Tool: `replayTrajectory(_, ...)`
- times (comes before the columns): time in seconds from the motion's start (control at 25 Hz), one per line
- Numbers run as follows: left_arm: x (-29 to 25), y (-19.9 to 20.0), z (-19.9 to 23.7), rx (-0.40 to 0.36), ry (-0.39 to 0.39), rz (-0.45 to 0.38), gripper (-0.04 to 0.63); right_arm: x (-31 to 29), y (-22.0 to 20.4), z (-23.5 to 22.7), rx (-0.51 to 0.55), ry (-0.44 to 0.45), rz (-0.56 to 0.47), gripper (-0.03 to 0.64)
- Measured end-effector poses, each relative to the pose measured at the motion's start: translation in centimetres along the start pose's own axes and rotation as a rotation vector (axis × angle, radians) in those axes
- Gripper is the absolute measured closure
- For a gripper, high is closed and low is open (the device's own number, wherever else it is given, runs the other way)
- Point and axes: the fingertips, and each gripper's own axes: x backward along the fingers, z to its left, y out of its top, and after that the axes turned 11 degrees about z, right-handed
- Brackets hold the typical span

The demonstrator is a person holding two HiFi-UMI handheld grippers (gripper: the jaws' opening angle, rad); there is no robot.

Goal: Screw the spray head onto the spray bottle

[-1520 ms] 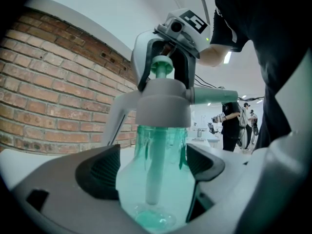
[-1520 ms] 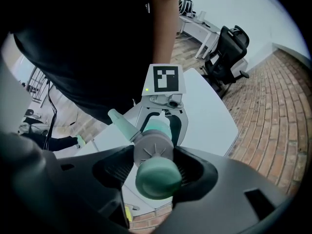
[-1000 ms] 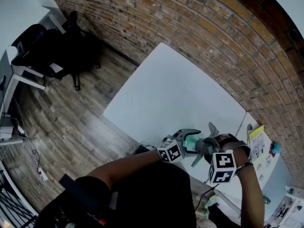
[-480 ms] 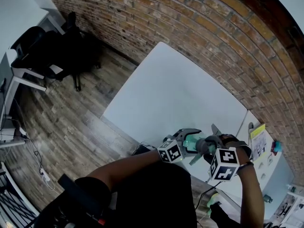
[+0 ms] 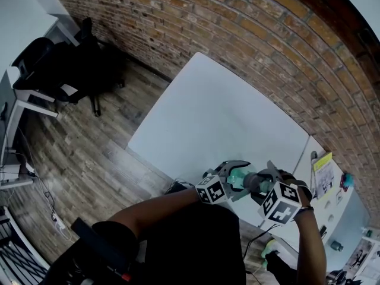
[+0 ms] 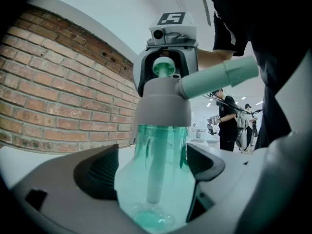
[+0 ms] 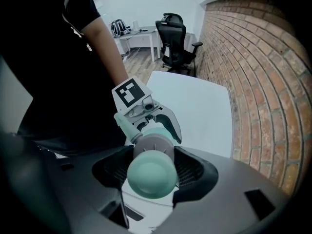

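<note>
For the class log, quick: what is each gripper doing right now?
Left gripper: closed on the bottle.
Right gripper: closed on the spray head.

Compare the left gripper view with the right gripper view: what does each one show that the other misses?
Left gripper view only: the clear green bottle with its tube inside, clamped side-on by the left gripper, and a person standing behind.

Right gripper view only: the spray head seen from above, between the right gripper fingers, and a black chair.

Both: the spray head, its nozzle and the brick wall.
</note>
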Motion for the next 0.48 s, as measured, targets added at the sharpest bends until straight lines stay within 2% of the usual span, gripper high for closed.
replayTrajectory(0.48,-0.16,-0.05,-0.05,-0.002,-0.001,0.000,0.176,0.04,-0.17,-0.39,-0.209,0.001,-0.043,0.357)
